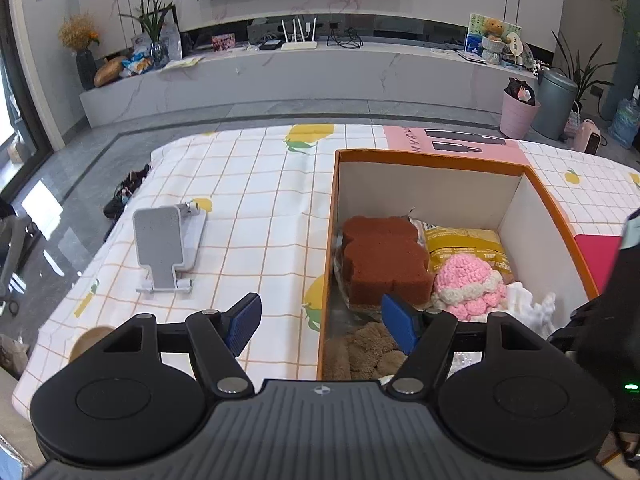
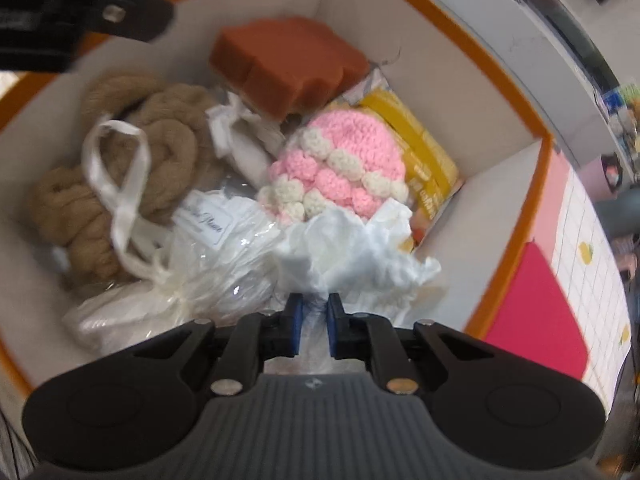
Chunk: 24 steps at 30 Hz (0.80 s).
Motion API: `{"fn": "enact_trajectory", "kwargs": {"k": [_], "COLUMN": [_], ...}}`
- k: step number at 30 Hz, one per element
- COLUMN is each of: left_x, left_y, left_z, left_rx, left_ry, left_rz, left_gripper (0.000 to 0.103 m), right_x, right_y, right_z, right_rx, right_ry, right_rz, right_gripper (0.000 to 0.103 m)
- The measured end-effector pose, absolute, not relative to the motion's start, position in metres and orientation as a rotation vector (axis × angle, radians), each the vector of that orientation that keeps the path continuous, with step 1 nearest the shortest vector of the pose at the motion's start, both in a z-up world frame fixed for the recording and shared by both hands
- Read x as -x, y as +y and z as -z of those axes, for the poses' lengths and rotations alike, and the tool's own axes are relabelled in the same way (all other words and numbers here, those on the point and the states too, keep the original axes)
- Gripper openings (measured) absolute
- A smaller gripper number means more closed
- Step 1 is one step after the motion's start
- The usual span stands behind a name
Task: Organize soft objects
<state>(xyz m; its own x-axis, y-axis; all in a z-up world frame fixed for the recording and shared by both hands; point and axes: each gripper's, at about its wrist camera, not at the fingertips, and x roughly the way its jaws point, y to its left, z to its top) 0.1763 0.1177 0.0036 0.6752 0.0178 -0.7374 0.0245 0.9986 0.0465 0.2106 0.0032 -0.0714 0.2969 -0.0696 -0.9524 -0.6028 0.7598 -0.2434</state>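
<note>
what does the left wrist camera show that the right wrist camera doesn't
Only the left wrist view: the grey phone stand on the checked tablecloth, the TV wall, and the left gripper, jaws open over the box edge. Only the right wrist view: the right gripper pinching white tissue, plus white ribbon. Both: the orange box, brown sponge, pink crochet hat, tan yarn.

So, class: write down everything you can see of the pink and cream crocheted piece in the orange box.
The crocheted piece is soft, rounded yarn work: a pink dome on top, with rows of cream and pink bobbles below. It lies inside the orange box, roughly in the middle, resting partly on a yellow packet. A rust-brown sponge sits just behind it, and crumpled white tissue lies against its near edge. No gripper touches it.
</note>
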Motion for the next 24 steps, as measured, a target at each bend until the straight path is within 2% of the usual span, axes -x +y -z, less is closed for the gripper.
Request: {"fn": "enact_trajectory", "kwargs": {"k": [1, 3, 7, 8, 10, 11, 12, 16, 20, 24], "left_x": [-0.177, -0.176, -0.166, -0.161, -0.149, -0.142, -0.136, -0.104, -0.061, -0.034], "left_y": [0.118, 0.12, 0.123, 0.121, 0.117, 0.114, 0.11, 0.095, 0.07, 0.036], "left_z": [-0.004, -0.006, -0.022, -0.028, -0.039, -0.046, -0.053, -0.087, -0.105, -0.102], "left_rx": [-0.055, -0.02, 0.027, 0.026, 0.015, 0.01, 0.0, 0.007, -0.032, -0.126], "left_ry": [0.827, 0.812, 0.718, 0.683, 0.608, 0.573, 0.549, 0.445, 0.314, 0.284], "left_rz": [0.012, 0.016, 0.041, 0.034, 0.013, 0.005, 0.001, 0.031, 0.068, 0.056], "left_gripper": [0.078, 0.066, 0.066, 0.066, 0.068, 0.07, 0.073, 0.086, 0.103, 0.103], "right_x": [-0.213, -0.213, -0.205, -0.201, -0.187, -0.179, -0.169, -0.131, -0.086, -0.042], "right_y": [0.004, 0.007, -0.004, -0.011, -0.022, -0.028, -0.034, -0.054, -0.076, -0.099], "right_z": [0.077, 0.08, 0.058, 0.049, 0.024, 0.01, -0.002, -0.047, -0.078, -0.09], "right_rx": [0.661, 0.673, 0.544, 0.492, 0.393, 0.36, 0.333, 0.242, 0.147, 0.075], "right_ry": [1.237, 1.222, 1.178, 1.141, 1.037, 0.977, 0.918, 0.749, 0.537, 0.355], "right_rz": [-0.385, -0.383, -0.392, -0.396, -0.387, -0.368, -0.359, -0.36, -0.371, -0.358], "right_gripper": [0.011, 0.011, 0.013, 0.019, 0.044, 0.065, 0.07, 0.071, 0.086, 0.096]}}
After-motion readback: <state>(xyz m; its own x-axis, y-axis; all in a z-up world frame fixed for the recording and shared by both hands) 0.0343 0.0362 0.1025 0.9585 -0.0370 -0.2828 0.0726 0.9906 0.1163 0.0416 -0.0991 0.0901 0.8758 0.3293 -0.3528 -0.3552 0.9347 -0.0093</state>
